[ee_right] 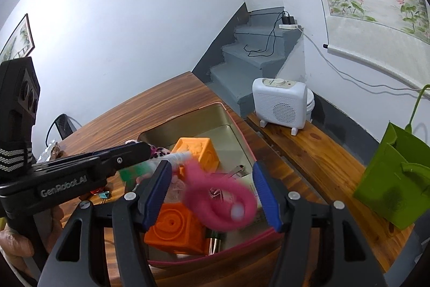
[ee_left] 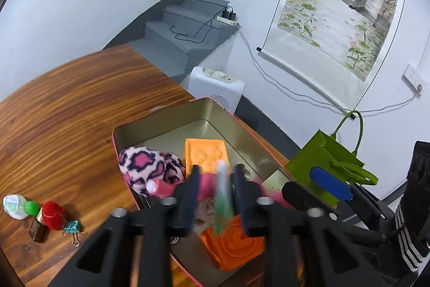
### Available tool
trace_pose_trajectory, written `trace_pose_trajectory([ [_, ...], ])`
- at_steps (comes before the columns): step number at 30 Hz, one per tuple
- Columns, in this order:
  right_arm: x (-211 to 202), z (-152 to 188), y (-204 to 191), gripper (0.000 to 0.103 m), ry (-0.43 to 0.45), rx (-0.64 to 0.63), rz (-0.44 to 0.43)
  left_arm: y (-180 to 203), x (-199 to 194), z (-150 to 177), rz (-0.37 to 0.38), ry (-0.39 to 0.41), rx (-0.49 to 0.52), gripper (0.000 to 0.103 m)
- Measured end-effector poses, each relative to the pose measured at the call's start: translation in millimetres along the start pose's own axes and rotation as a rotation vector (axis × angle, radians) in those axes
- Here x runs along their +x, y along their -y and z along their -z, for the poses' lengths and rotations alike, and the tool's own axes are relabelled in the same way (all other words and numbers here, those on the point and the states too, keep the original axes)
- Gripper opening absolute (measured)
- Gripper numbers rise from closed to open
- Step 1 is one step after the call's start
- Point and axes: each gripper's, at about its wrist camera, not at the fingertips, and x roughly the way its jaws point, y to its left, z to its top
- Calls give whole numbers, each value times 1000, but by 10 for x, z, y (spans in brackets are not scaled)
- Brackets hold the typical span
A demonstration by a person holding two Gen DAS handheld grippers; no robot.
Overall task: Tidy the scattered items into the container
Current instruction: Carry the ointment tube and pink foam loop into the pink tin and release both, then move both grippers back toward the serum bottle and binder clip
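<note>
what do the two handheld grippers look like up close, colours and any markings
Both are matte black plastic. The left gripper and the right gripper have cut-out linkage arms, silver pivot screws and blue pads on the fingers. Seen from the right wrist, the left one carries white GenRobot.AI lettering, a camera block and a black strap with white stripes.

Gold-lined metal tin with pink rim; pink-and-navy leopard-print fleece cloth; pale orange embossed rubber block; bright orange embossed block; lime-green paper gift bag; brown streaked wooden tabletop.
</note>
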Motion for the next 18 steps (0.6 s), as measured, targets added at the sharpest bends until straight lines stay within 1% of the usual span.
trace_pose_trajectory([
  [1, 3, 0, 13, 67, 0, 5, 0, -20, -42, 9, -16, 21, -9, 68],
  [2, 5, 0, 20, 67, 0, 8, -1, -45, -87, 12, -28, 42, -19, 72],
  [5, -10, 5, 22, 68, 1, 18, -4, -126, -187, 11, -28, 58, -37, 72],
  [11, -31, 16, -70, 69, 2, 5, -19, -243, -324, 62, -75, 73, -45, 72],
  [18, -67, 48, -293, 69, 2, -32, -63, -664, -528, 134, -154, 86, -127, 72],
])
